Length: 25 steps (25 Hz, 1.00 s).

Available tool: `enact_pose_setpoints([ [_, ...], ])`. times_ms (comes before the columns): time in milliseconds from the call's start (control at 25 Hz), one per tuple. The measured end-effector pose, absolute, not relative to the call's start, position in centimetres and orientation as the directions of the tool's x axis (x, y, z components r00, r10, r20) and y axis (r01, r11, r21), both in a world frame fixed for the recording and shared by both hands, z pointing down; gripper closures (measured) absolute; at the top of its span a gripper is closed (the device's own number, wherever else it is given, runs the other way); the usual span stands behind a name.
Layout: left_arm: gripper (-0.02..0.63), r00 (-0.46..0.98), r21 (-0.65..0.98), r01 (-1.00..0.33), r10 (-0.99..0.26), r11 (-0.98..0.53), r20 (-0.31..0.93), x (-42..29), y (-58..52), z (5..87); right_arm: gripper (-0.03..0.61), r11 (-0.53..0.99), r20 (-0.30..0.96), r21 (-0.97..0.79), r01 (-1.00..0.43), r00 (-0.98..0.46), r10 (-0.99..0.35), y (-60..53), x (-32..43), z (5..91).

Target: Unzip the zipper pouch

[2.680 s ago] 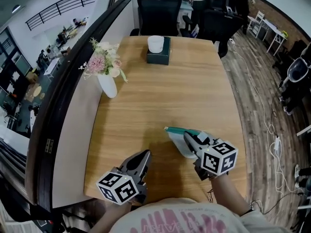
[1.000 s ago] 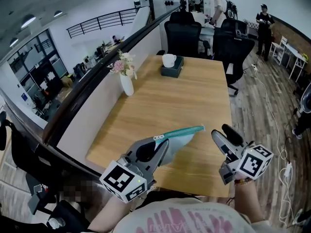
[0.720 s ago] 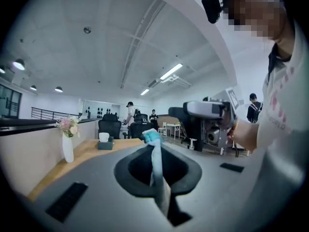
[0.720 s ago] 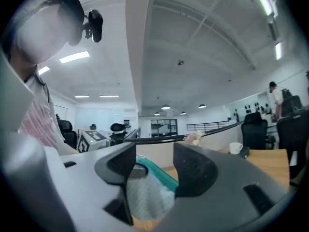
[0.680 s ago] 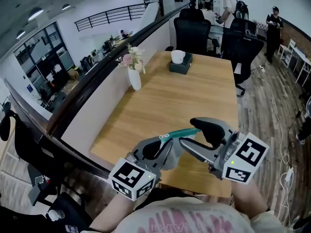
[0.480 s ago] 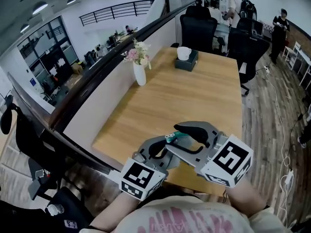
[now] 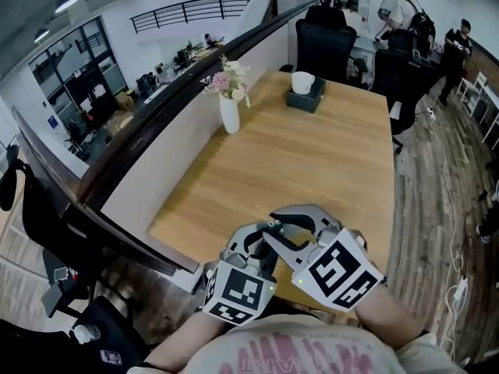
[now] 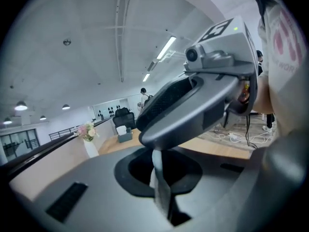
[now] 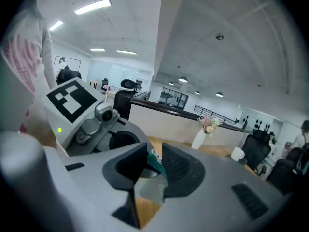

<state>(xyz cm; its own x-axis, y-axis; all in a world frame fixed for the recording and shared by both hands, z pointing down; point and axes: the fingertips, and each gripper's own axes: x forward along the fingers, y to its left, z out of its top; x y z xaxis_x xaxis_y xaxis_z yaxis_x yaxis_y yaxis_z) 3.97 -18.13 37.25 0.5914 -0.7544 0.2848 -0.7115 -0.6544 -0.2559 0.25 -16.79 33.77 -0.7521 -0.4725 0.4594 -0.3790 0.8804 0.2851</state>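
Two grippers meet over the near edge of the table point(image 7: 312, 146), just past the person's pale printed shirt point(image 7: 296, 357), with the marker cubes facing the camera. Left gripper point(image 7: 263, 237): jaws fully together, clamped on a fold of the zipper pouch point(image 8: 161, 185). Grey fabric runs up out of the pinch. Right gripper point(image 7: 271, 226) comes in from the right, its tips crossing over the left's. Its jaws have just been closing and now stand partway in. The pouch's teal zip end with a white pull point(image 9: 154, 154) sits between them, grey fabric below it. The pads don't visibly press on it.

The pouch is held up between the two grippers, with wood showing under it in the right gripper view. In the head view the grippers mostly hide it.

Further along the wooden top: a white vase of pink flowers point(image 7: 229, 109) at the left edge, then a dark box with something white on top point(image 7: 306, 96) near the far end. Beyond that: black office chairs point(image 7: 323, 37) and two people standing point(image 7: 412, 10).
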Motion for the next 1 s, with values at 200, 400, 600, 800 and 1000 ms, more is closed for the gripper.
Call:
enact_pose_setpoints([
  [200,0.608,0.58,-0.27,-0.717,-0.765,-0.643,0.279,3.5,-18.9,37.5,0.491,0.883,0.451,0.222,-0.414,-0.759,-0.47,-17.7,0.0,33.9],
  [400,0.609,0.578,-0.282,-0.717,-0.77,-0.637,0.27,3.2,-19.4,37.7,0.495,0.887,0.415,0.077,-0.456,-0.794,-0.444,-18.5,0.2,33.9],
  [600,0.609,0.585,-0.262,-0.722,-0.767,-0.64,0.264,3.1,-19.4,37.8,0.525,0.875,0.349,-0.114,-0.47,-0.844,-0.408,-19.0,0.6,33.6],
  [800,0.609,0.581,-0.242,-0.735,-0.773,-0.633,0.256,2.7,-19.5,37.9,0.575,0.836,0.28,-0.202,-0.51,-0.848,-0.449,-20.0,1.7,32.9],
  [1000,0.607,0.588,-0.235,-0.734,-0.77,-0.637,0.247,2.7,-19.3,37.5,0.577,0.828,0.24,-0.246,-0.503,-0.86,-0.451,-19.8,1.8,32.5],
])
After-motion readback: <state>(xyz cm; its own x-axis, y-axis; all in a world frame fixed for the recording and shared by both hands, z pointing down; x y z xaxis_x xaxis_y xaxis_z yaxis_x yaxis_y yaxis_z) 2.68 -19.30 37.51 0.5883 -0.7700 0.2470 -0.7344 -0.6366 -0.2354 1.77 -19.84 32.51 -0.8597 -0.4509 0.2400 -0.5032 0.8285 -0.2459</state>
